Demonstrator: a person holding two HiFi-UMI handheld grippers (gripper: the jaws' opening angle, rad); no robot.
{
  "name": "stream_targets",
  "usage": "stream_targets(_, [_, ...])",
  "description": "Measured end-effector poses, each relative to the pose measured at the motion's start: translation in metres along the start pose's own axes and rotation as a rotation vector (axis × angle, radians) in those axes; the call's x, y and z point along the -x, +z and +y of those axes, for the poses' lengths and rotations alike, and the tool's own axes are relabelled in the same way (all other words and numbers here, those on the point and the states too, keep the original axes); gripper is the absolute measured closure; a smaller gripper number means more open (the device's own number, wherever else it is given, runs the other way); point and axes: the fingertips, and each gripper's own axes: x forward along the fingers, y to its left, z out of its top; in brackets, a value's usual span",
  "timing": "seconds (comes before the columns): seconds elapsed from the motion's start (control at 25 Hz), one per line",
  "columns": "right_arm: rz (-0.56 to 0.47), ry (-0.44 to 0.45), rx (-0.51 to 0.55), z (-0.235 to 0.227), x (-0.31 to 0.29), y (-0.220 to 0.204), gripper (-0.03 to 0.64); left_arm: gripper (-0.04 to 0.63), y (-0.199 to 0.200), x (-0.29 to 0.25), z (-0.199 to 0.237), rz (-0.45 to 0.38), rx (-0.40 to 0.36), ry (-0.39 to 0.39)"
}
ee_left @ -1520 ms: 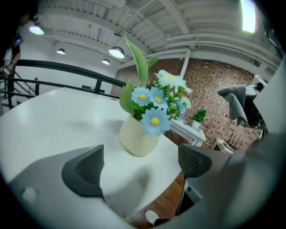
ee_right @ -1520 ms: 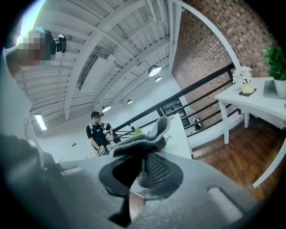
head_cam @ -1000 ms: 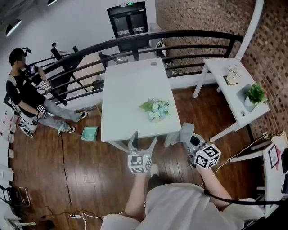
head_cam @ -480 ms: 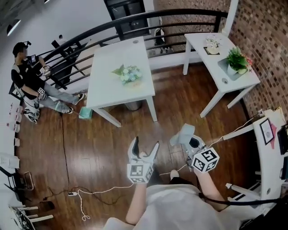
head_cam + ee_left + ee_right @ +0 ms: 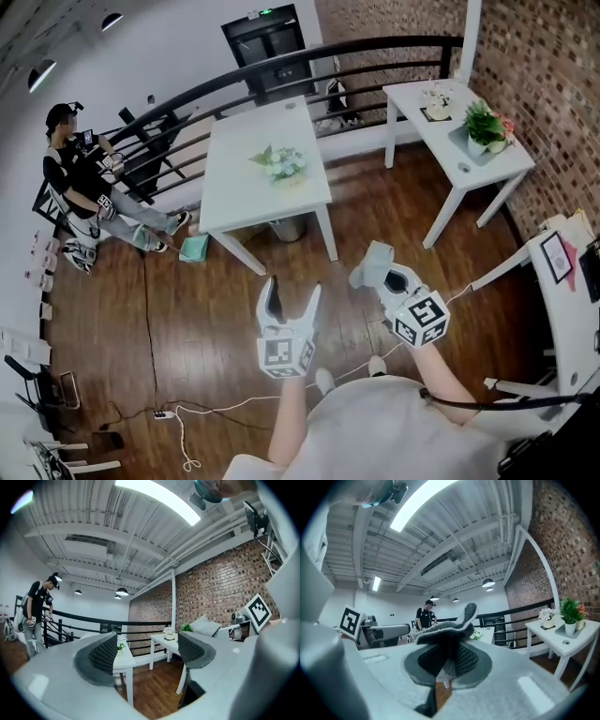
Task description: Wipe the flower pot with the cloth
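**A:** What do we see at left?
**B:** Left tongs [image 5: 292,292] over the wooden floor [image 5: 206,319]. Their arms stand apart and are closing, with nothing between them.
**A:** And beside them?
**B:** Right tongs [image 5: 380,274], clamped on the grey cloth [image 5: 443,630].
**A:** Where do we find the flower pot [image 5: 484,127]?
**B:** Farthest right, upright on the small white counter [image 5: 497,169] by the brick wall, well apart from both tongs.

Cloth [image 5: 440,629]: grey, nubbly woven fabric, matt.
Floor [image 5: 187,319]: dark wood planks, glossy.
Wall [image 5: 553,75]: rough red brick.
Table [image 5: 253,178]: smooth white top, matt.
Railing [image 5: 394,42]: black metal bars, slight sheen.
Ceiling [image 5: 84,527]: ribbed sheet panels, painted pale.
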Motion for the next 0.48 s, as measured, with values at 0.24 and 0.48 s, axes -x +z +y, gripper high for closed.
stream_targets(0.24, [-0.02, -0.002, 0.037, 0.035, -0.009, 0.015, 0.611, 0.193, 0.006, 0.025, 0.014, -0.024, -0.002, 0.02])
stream_targets(0.48, [-0.059, -0.022, 0.099, 0.056, -0.024, 0.027, 0.611, 0.195, 0.011, 0.043, 0.043, -0.029, -0.018, 0.067])
